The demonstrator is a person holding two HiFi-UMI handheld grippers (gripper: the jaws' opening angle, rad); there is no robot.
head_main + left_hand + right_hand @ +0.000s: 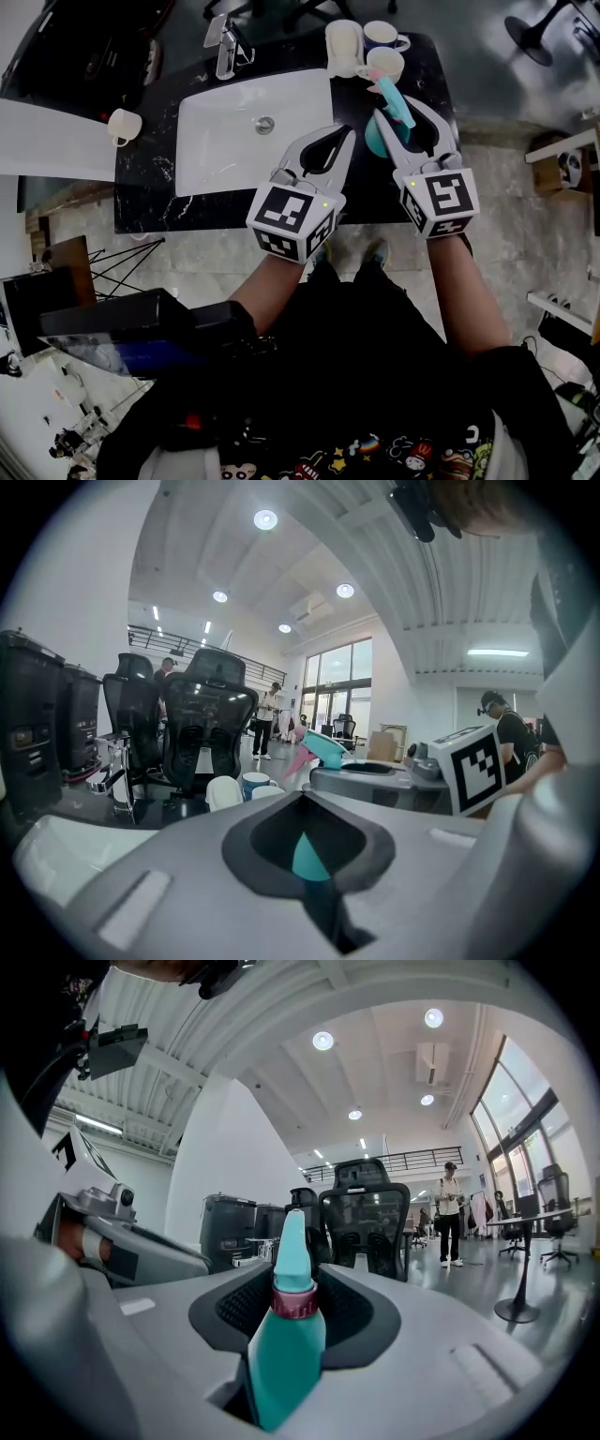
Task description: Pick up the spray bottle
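A teal spray bottle (377, 141) with a pink collar and pink trigger is held above the black counter (150, 192), to the right of the sink. My right gripper (395, 109) is shut on it, and the nozzle head sticks out past the fingertips. In the right gripper view the bottle (284, 1358) stands upright between the jaws of my right gripper (300, 1276). My left gripper (348, 132) hovers just left of the bottle, shut with nothing in it. In the left gripper view the bottle's teal body (309, 857) shows through the opening of the left gripper (309, 803).
A white sink (225, 141) with a drain is set in the counter, with a faucet (223, 45) behind it. Several mugs (366, 45) stand at the back right, close to the bottle's nozzle. A white cup (124, 125) sits at the counter's left end.
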